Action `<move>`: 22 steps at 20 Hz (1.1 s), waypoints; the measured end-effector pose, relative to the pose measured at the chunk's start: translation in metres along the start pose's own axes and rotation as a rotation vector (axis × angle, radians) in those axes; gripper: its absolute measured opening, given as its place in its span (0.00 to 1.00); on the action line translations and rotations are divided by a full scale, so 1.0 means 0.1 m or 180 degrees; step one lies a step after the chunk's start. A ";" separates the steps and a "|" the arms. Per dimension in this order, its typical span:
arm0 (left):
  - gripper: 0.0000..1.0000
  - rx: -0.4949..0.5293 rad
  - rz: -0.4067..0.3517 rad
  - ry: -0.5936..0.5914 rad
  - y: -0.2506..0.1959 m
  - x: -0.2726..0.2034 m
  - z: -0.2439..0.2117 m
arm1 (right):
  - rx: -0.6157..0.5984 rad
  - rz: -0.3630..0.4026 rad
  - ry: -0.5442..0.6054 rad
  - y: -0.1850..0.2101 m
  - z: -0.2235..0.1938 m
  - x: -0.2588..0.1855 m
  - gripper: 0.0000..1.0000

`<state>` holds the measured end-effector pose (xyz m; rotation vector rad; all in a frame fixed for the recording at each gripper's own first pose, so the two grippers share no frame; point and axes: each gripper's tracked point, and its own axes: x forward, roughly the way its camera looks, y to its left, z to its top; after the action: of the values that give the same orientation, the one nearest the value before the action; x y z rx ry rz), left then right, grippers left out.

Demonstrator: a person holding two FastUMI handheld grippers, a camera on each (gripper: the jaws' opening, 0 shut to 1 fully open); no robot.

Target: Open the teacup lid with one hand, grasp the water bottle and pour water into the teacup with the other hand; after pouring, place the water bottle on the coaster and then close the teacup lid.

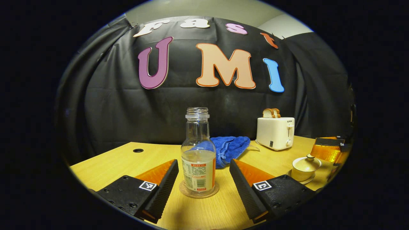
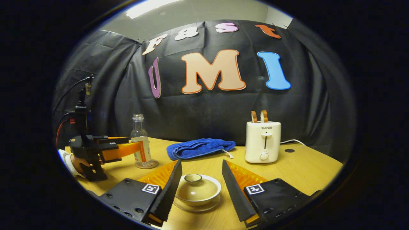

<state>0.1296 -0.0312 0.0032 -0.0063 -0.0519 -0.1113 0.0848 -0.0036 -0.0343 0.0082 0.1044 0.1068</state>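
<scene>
Both claws are spread wide, gripping nothing. The left claw brackets the clear plastic water bottle on its round coaster; the right claw straddles the lidded cream teacup on the wooden desk. Lid-lifting apparently comes next: close on the knob.

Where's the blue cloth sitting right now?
In the right gripper view the blue cloth lies toward the back of the wooden table, between the water bottle and the white toaster.
</scene>
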 end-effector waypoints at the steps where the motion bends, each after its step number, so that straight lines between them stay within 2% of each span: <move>1: 0.93 0.0001 0.0051 -0.0005 0.02 -0.05 0.01 | -0.0002 -0.0109 0.0000 -0.08 0.01 -0.06 0.79; 2: 0.94 0.0003 0.0089 -0.0008 0.03 -0.10 0.01 | -0.0007 -0.0205 -0.0011 -0.15 0.02 -0.11 0.82; 4: 0.93 0.0006 0.0164 -0.0007 0.05 -0.21 0.01 | -0.0016 -0.0544 -0.0026 -0.38 0.04 -0.24 0.80; 5: 0.93 0.0012 0.0238 -0.0009 0.08 -0.26 0.01 | -0.0021 -0.0703 -0.0035 -0.47 0.04 -0.31 0.82; 6: 0.93 0.0013 0.0311 0.0004 0.11 -0.33 0.00 | -0.0024 -0.0849 -0.0043 -0.56 0.06 -0.37 0.79; 9: 0.93 0.0020 0.0509 -0.0006 0.17 -0.45 0.02 | -0.0032 -0.1153 -0.0054 -0.72 0.06 -0.47 0.79; 11: 0.92 0.0019 0.0653 0.0004 0.24 -0.53 0.01 | -0.0033 -0.1220 -0.0048 -0.74 0.05 -0.49 0.85; 13: 0.93 0.0020 0.0741 0.0002 0.27 -0.57 0.01 | -0.0039 -0.1246 -0.0060 -0.76 0.06 -0.49 0.79; 14: 0.94 0.0021 0.0746 0.0000 0.27 -0.59 0.00 | -0.0040 -0.1264 -0.0059 -0.76 0.06 -0.50 0.82; 18: 0.93 0.0020 0.0753 -0.0005 0.26 -0.61 0.00 | -0.0048 -0.1456 -0.0072 -0.88 0.07 -0.56 0.79; 20: 0.94 0.0017 0.0734 -0.0001 0.24 -0.61 0.00 | -0.0048 -0.1466 -0.0069 -0.86 0.07 -0.56 0.82; 22: 0.93 0.0016 0.0707 -0.0003 0.23 -0.60 0.00 | -0.0048 -0.1464 -0.0070 -0.87 0.07 -0.56 0.79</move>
<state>0.0725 -0.0013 -0.0001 -0.0071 -0.0520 0.1108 0.0390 -0.0961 -0.0227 -0.0297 0.0812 -0.3520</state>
